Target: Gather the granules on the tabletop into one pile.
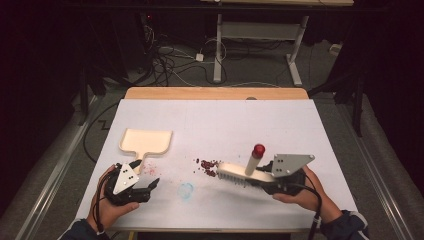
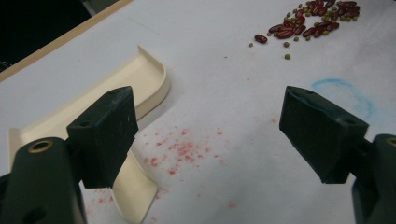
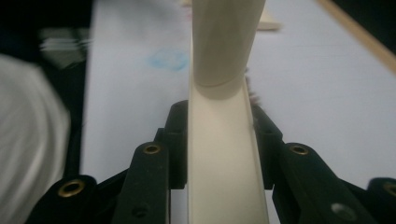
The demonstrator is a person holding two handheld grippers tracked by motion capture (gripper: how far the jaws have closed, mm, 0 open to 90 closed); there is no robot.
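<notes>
Brush: a cream plastic hand brush with a round upright handle tipped by a red knob (image 1: 246, 171), clamped by its flat back in the right tool (image 1: 260, 181); its bristled head hangs just above the surface, pointing at the beans.
Brush handling: judged light and stiff; the smooth plastic could slip or swivel, so the flat-sided back, where the pads (image 3: 175, 144) already press from both sides, looks like the best hold.
Beans: a small heap of dark red kidney beans with a few tiny green ones (image 2: 308, 23), loose on the surface just beyond the bristles; hard, rolling bits that will likely scatter under a fast sweep.
Dustpan: a cream plastic dustpan with a short flat handle (image 1: 146, 142), lying flat to the left of the beans, well apart from them; judged light, so it may slide when swept against.
Dustpan hold: the handle, nearest the left tool, seems the place to take it.
Left tool: the left tool (image 1: 146, 181) is wide open and empty, just beside the dustpan handle.
Surface: a white sheet-covered surface (image 1: 280, 125) with red specks and a faint blue ring (image 2: 345, 95).
</notes>
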